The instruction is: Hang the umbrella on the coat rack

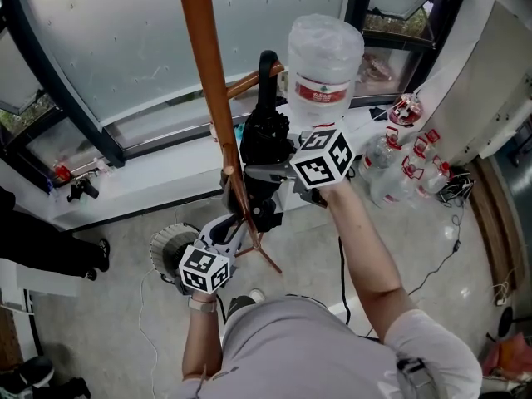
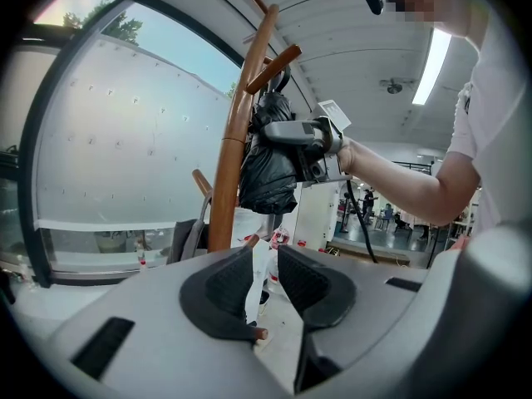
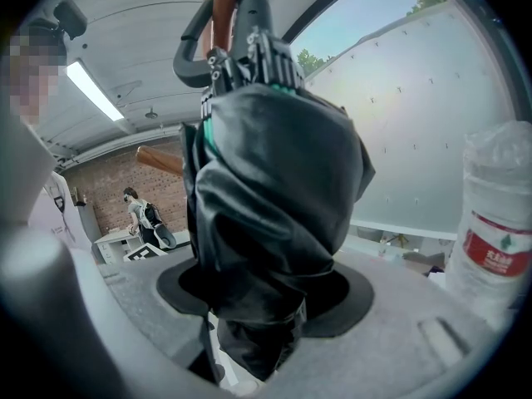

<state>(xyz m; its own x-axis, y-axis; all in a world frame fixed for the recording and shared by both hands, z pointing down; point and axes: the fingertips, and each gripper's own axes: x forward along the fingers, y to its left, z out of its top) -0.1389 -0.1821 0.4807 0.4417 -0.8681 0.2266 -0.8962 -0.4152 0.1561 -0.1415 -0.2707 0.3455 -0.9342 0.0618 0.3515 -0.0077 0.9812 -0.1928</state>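
Observation:
The wooden coat rack pole (image 1: 218,106) slants down the middle of the head view. A folded black umbrella (image 1: 264,135) hangs beside it, its curved handle (image 3: 193,50) looped round a wooden peg (image 3: 224,2). My right gripper (image 1: 264,171) is shut on the umbrella's bundled fabric (image 3: 270,223), which fills the space between its jaws. My left gripper (image 1: 239,223) sits lower, close against the pole near its legs. In the left gripper view its jaws (image 2: 266,281) stand a narrow gap apart with nothing between them, and the pole (image 2: 223,198) rises just left of them.
A large water bottle (image 1: 324,56) stands upside down right of the rack, with several small bottles (image 1: 399,169) on the floor beside it. A round dark object (image 1: 169,248) lies by the rack's foot. A window wall (image 1: 125,48) runs behind. A black cable (image 1: 341,264) trails on the floor.

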